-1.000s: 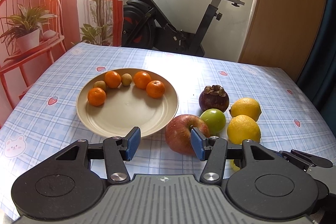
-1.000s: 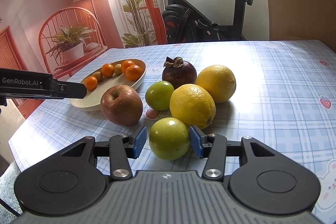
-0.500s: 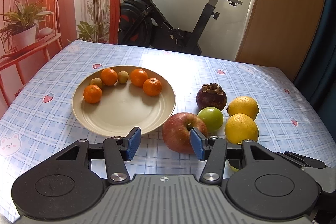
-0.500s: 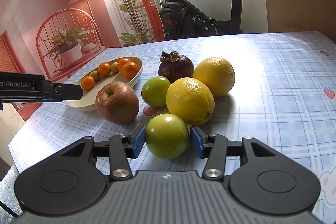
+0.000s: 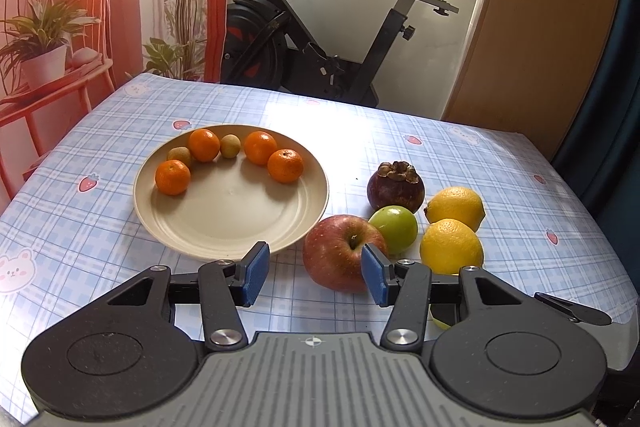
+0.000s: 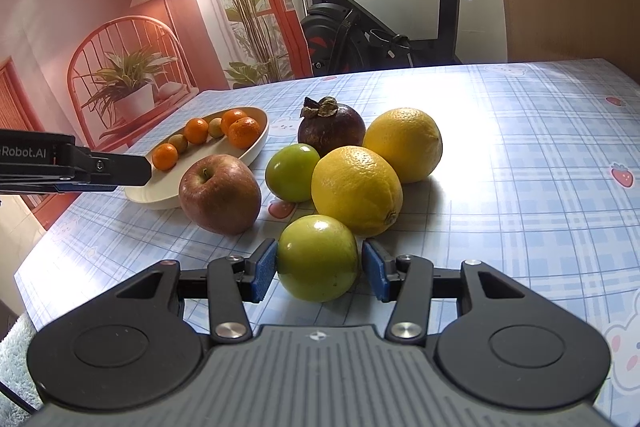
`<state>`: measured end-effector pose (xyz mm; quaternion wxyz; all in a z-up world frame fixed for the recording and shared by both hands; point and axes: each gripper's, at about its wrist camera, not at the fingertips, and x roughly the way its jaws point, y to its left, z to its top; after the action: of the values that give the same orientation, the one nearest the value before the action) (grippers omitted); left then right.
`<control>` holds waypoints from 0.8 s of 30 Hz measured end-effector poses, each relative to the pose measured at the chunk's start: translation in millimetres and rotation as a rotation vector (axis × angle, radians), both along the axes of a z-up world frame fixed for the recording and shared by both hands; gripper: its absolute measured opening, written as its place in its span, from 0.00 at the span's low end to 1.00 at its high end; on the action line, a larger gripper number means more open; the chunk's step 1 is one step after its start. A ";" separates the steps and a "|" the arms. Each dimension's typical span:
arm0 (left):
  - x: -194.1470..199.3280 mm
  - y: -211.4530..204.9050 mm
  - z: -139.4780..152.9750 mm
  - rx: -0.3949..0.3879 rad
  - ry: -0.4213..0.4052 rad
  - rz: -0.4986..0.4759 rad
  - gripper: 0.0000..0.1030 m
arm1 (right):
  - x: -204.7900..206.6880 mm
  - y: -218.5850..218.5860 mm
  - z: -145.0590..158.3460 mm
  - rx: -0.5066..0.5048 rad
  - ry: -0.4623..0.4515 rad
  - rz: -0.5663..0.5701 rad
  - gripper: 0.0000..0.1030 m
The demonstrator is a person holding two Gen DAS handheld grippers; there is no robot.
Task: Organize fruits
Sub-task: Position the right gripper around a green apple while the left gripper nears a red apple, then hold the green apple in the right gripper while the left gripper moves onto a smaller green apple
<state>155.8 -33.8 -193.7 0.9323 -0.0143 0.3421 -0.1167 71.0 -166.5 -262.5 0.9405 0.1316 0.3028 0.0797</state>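
A beige plate (image 5: 224,227) holds several small oranges (image 5: 285,165) and two small brownish fruits. To its right on the table lie a red apple (image 5: 340,251), a green fruit (image 5: 394,229), a mangosteen (image 5: 395,185) and two lemons (image 5: 451,246). My left gripper (image 5: 314,273) is open and empty, just in front of the plate and the apple. My right gripper (image 6: 319,269) is shut on a second green fruit (image 6: 318,263) in front of the near lemon (image 6: 356,189). The left gripper's side (image 6: 72,165) shows in the right wrist view.
The table (image 5: 520,187) has a blue checked cloth. An exercise bike (image 5: 320,39) stands behind its far edge. A wooden panel (image 5: 540,27) is at the back right. A printed backdrop with a chair and plants (image 5: 60,27) is on the left.
The right gripper's pads have closed onto the near green fruit. The left gripper has shifted slightly and stays open.
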 end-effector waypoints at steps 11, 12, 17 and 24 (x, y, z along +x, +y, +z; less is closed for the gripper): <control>5.8 0.3 2.1 -0.014 0.013 -0.021 0.52 | 3.8 -13.2 -5.0 0.107 0.028 -0.012 0.46; 7.5 0.5 3.8 -0.022 0.014 -0.022 0.52 | 3.6 -14.4 -4.2 0.114 0.029 -0.017 0.46; 24.8 -3.5 8.3 -0.062 0.069 -0.049 0.52 | 0.1 -22.9 -1.2 0.151 0.034 -0.042 0.46; 60.2 -18.8 8.0 -0.083 0.120 -0.118 0.52 | -10.3 -28.9 11.1 0.119 0.007 -0.072 0.46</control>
<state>216.1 -52.6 -185.7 0.9003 -0.0395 0.3924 -0.1844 60.7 -195.4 -251.5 0.9323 0.1983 0.2957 0.0635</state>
